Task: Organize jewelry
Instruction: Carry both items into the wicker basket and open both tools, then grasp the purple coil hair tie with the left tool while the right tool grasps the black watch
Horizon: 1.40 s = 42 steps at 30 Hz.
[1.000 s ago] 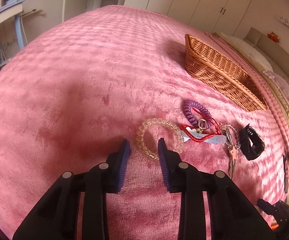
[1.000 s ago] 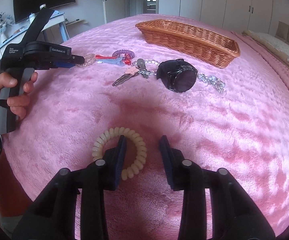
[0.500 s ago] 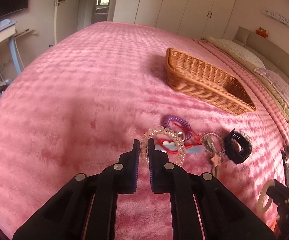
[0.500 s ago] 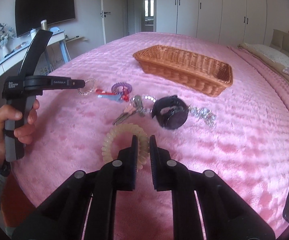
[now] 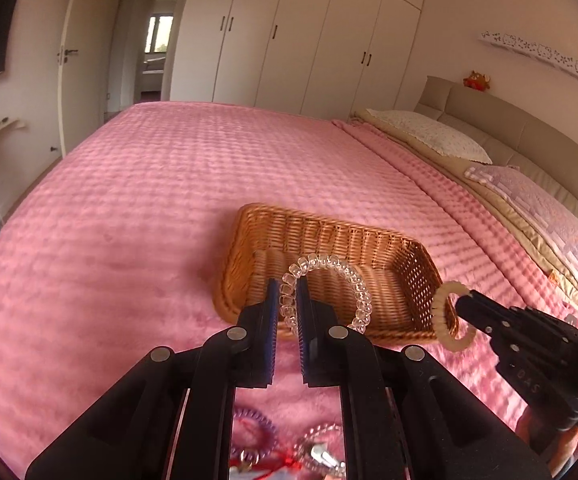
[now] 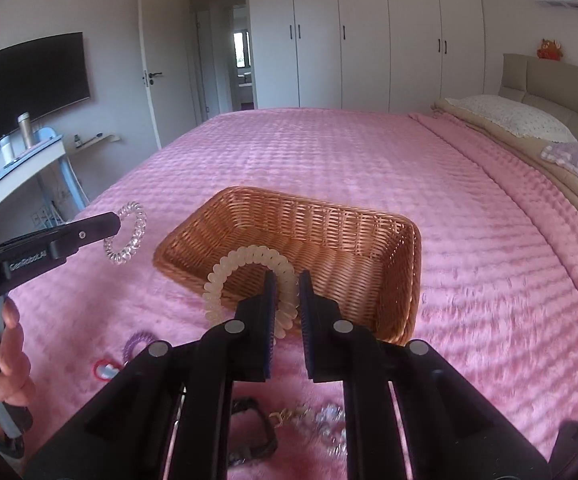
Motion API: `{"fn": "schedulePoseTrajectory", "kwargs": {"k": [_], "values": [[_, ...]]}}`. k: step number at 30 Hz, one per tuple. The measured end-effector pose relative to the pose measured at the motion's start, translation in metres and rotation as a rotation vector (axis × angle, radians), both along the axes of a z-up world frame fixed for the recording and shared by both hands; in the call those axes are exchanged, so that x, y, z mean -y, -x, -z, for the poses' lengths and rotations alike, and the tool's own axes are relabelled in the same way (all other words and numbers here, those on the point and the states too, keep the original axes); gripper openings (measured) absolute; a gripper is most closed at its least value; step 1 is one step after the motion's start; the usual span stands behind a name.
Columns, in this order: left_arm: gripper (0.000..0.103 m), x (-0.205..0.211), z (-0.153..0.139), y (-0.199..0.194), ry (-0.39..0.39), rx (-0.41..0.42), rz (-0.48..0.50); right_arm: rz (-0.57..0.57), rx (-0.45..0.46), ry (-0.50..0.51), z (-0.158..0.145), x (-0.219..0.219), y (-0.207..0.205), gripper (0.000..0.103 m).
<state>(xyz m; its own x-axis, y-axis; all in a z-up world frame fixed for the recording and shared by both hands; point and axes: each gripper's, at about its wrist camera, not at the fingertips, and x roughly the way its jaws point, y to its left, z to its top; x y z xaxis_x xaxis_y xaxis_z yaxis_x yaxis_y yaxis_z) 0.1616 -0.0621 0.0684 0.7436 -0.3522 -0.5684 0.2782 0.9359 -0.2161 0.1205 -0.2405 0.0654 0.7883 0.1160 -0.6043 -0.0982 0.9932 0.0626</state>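
Note:
My left gripper (image 5: 287, 292) is shut on a clear spiral bracelet (image 5: 341, 270) and holds it in the air before the near end of a wicker basket (image 5: 413, 276). My right gripper (image 6: 287, 284) is shut on a cream spiral bracelet (image 6: 241, 262) and holds it up in front of the basket (image 6: 369, 240). The cream bracelet (image 5: 447, 320) also shows in the left wrist view at the basket's near right corner. The clear bracelet (image 6: 127, 232) shows in the right wrist view, left of the basket.
On the pink bedspread (image 5: 129, 220) below the grippers lie a purple coil (image 6: 139, 340), a red-rimmed charm (image 6: 105, 370), a black watch (image 6: 255, 430) and a beaded chain (image 6: 329, 420). Pillows (image 5: 429, 132) and a headboard are at the right. A desk (image 6: 29, 156) stands off the left edge.
Both grippers have lifted their bracelets off the bedspread and moved forward to the basket. The basket now fills the middle of both views.

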Motion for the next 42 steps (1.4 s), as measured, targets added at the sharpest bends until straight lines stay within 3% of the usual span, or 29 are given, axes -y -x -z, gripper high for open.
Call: {"fn": "schedulePoseTrajectory", "kwargs": {"k": [7,18,19,21,23,30,32,35,42], "values": [[0.007,0.035,0.036,-0.065,-0.043,-0.057,-0.019,0.043,-0.171,0.011,0.041,0.011,-0.083,0.01],[0.008,0.055,0.077,-0.091,-0.118,-0.151,-0.001,0.065,-0.287,0.03,0.075,0.015,-0.106,0.01],[0.008,0.054,0.078,-0.09,-0.113,-0.158,-0.003,0.066,-0.293,0.024,0.076,0.016,-0.105,0.01],[0.028,0.049,0.077,-0.087,-0.097,-0.162,-0.005,0.057,-0.291,0.008,0.073,0.018,-0.101,0.012],[0.034,0.042,0.069,-0.078,-0.081,-0.136,-0.003,0.06,-0.277,0.014,0.068,0.02,-0.093,0.02],[0.035,-0.002,0.027,-0.028,0.04,-0.056,0.016,0.017,-0.197,-0.035,0.035,0.021,-0.042,0.027],[0.035,-0.02,0.016,-0.01,0.063,-0.035,0.011,-0.012,-0.157,-0.042,0.026,0.018,-0.021,0.038],[0.035,-0.045,0.001,0.016,0.09,-0.005,-0.003,-0.045,-0.11,-0.049,0.02,0.015,0.007,0.038],[0.035,-0.087,0.007,0.057,0.128,-0.036,0.0,-0.111,-0.134,-0.036,0.036,-0.001,0.045,0.038]]}}
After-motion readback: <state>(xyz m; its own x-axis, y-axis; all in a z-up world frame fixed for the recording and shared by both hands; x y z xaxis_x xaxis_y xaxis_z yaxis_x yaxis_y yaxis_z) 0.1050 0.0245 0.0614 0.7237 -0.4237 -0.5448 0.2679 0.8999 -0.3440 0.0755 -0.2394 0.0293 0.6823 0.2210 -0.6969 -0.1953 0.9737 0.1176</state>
